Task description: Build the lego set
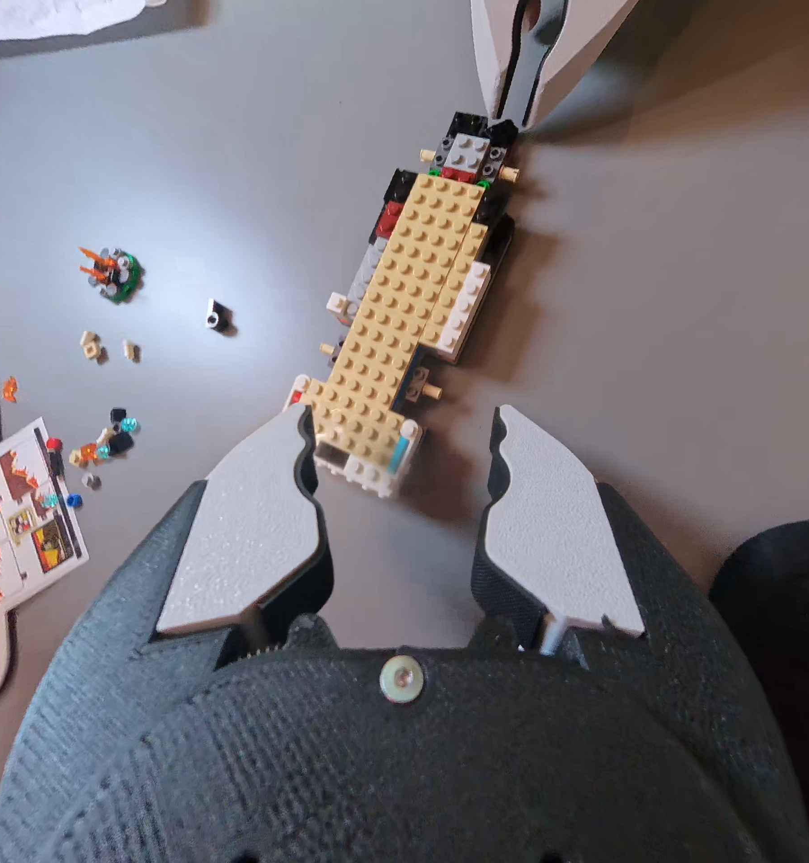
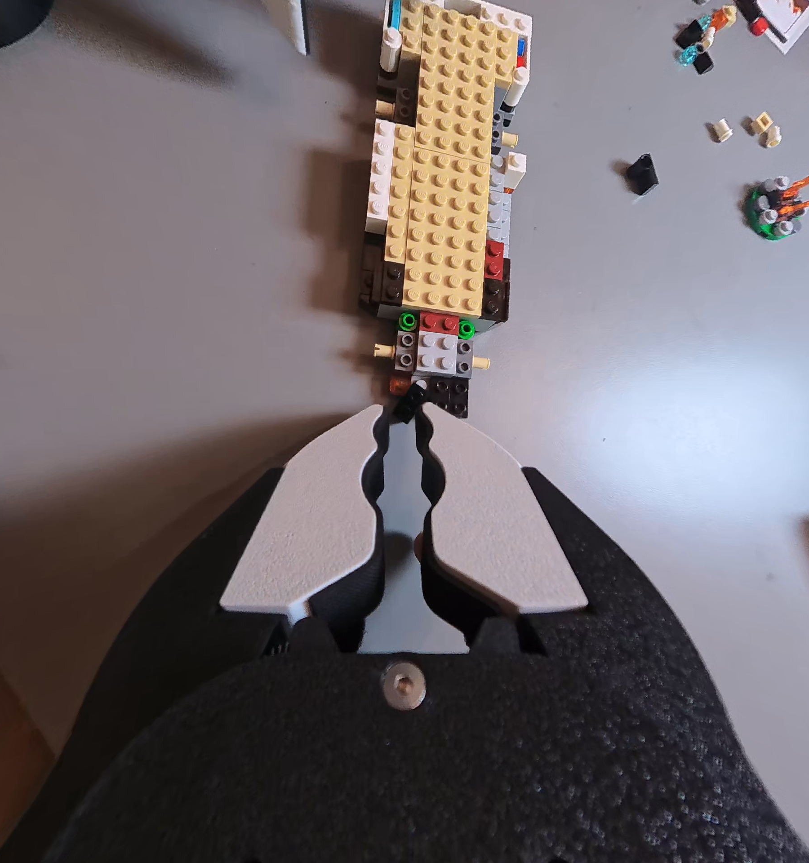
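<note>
A long brick model with a tan studded top lies on the grey table. My left gripper is open, and its fingers straddle the model's white end. The left finger is right against that end and the right finger stands clear of it. My right gripper is shut on a small black brick and holds it at the black end of the model, beside an orange piece. The right gripper also shows at the top of the left wrist view.
Loose small pieces and a sticker sheet lie to the left. A green round piece with orange flames, a black piece and tan bits lie on the table. A dark object sits at the right. The tips of one gripper are about 15 cm away from the tips of the other.
</note>
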Tool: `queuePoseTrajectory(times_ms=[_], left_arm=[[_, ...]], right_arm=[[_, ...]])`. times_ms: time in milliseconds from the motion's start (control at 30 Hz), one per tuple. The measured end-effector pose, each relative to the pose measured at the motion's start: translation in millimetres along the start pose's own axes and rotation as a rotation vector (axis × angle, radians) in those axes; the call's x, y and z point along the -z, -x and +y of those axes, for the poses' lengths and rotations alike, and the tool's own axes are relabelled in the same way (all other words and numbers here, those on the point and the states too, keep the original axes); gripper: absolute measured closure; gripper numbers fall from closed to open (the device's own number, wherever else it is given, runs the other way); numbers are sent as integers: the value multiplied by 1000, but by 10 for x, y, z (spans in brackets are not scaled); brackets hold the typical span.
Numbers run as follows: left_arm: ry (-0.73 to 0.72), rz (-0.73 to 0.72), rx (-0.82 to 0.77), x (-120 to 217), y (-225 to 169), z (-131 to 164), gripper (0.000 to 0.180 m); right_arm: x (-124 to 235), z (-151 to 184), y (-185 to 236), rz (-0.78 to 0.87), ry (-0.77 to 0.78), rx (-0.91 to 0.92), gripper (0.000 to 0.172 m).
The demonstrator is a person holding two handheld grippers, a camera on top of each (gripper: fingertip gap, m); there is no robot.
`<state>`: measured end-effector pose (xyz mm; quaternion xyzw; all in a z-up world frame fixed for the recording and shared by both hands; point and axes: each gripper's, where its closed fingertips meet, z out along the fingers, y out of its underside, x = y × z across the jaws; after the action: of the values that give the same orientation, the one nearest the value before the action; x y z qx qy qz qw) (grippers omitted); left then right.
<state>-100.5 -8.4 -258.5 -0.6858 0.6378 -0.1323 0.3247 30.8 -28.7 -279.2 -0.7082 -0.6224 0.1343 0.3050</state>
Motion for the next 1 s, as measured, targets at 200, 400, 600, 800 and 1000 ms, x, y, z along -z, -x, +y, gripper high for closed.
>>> queuePoseTrajectory(times_ms=[200, 400, 600, 800, 1000], left_arm=[[84, 103, -110, -298, 4, -225, 104], [196, 221, -175, -489, -57, -221, 100], [210, 227, -202, -491, -25, -214, 107], [203, 229, -204, -495, -21, -217, 110], [193, 236, -198, -499, -30, -225, 110]], right_arm=[[-17, 8, -20, 15, -2, 6, 165], [-21, -1, -41, 20, -3, 49, 166], [-31, -37, -65, 18, -22, 74, 167], [-41, -50, -66, -6, -14, 133, 167], [-45, -54, -47, -41, 52, 316, 166]])
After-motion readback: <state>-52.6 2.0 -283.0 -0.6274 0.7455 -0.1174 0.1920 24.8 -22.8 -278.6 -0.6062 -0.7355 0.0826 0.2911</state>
